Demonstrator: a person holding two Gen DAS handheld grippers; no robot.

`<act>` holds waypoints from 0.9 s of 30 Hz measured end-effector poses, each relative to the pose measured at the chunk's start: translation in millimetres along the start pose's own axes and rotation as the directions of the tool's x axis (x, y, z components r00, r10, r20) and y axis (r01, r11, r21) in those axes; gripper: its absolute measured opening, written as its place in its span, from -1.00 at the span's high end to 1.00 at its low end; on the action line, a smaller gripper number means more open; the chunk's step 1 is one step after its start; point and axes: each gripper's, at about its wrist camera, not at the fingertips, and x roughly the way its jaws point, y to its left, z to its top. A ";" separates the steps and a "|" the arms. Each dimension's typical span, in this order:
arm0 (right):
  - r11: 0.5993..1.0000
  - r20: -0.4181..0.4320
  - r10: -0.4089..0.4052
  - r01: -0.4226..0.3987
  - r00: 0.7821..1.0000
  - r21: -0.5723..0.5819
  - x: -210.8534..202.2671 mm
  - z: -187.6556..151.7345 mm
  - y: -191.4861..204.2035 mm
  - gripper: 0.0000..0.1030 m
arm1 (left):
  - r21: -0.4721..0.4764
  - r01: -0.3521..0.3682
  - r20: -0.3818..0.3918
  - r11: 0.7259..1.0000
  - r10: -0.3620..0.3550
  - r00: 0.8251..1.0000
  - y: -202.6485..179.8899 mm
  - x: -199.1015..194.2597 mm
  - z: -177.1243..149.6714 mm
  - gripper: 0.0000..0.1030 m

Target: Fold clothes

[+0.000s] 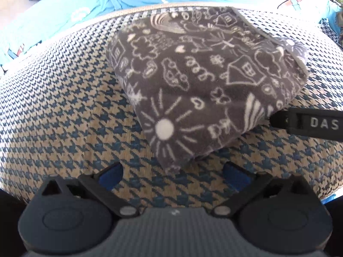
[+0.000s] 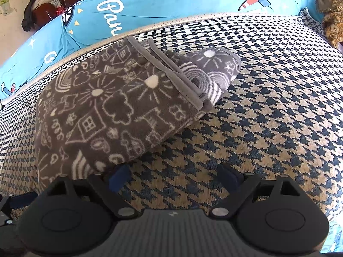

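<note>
A grey fleece cloth [image 1: 193,81] with white doodle print lies folded into a thick bundle on a houndstooth cushion [image 1: 64,117]. My left gripper [image 1: 173,176] is open just short of the bundle's near corner, with nothing between its blue pads. In the right wrist view the same folded cloth [image 2: 111,111] lies to the left, its hemmed edges stacked on top. My right gripper [image 2: 173,176] stands open beside the bundle's near right edge, the left pad close to the fabric. One finger of the right gripper [image 1: 308,124] shows at the right edge of the left wrist view.
A blue printed sheet [image 2: 150,6] covers the surface beyond the cushion's piped edge [image 2: 85,49]. A brown patterned object [image 2: 332,21] sits at the far right corner. Dark items and chairs [image 2: 49,4] stand at the far left. Bare houndstooth cushion [image 2: 268,107] spreads to the right of the cloth.
</note>
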 end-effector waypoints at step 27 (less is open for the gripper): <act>0.999 0.066 0.045 -0.045 0.997 0.004 -21.9 -0.7 1.3 -0.74 | 0.001 -0.055 0.126 0.998 0.055 0.990 -14.6 -77.8 -15.8 -1.00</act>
